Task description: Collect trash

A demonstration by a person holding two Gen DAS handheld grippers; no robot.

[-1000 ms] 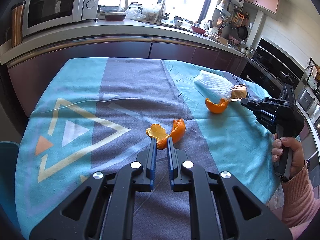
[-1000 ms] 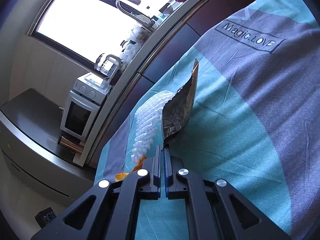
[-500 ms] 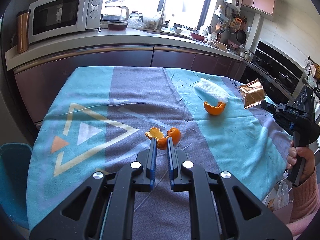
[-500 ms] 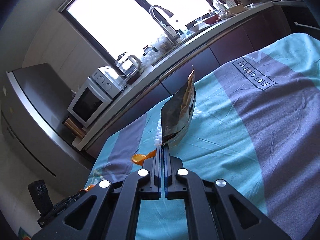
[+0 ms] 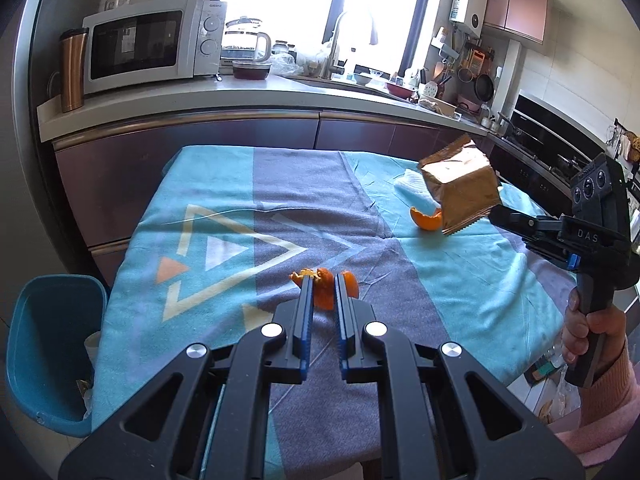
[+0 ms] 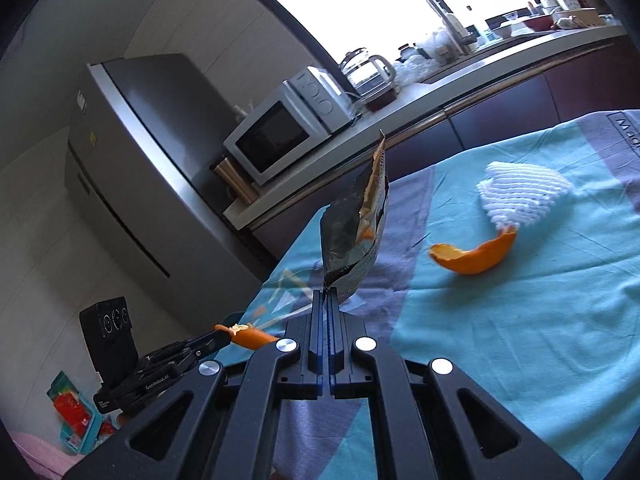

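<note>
Kitchen surface (image 5: 460, 280): left gripper (image 5: 322, 280) clamps orange peel (image 5: 324, 286), right gripper (image 6: 327, 296) clamps foil wrapper (image 6: 356, 240); likely next, carry both to blue bin (image 5: 48, 344).

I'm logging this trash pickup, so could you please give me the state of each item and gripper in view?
right gripper: shut on the snack wrapper.
snack wrapper: torn open, held above the table.
left gripper: shut on an orange peel.
orange peel: pinched, lifted.
second orange peel: loose on the tablecloth, touching the foam net.
foam net: lying on the cloth.
</note>
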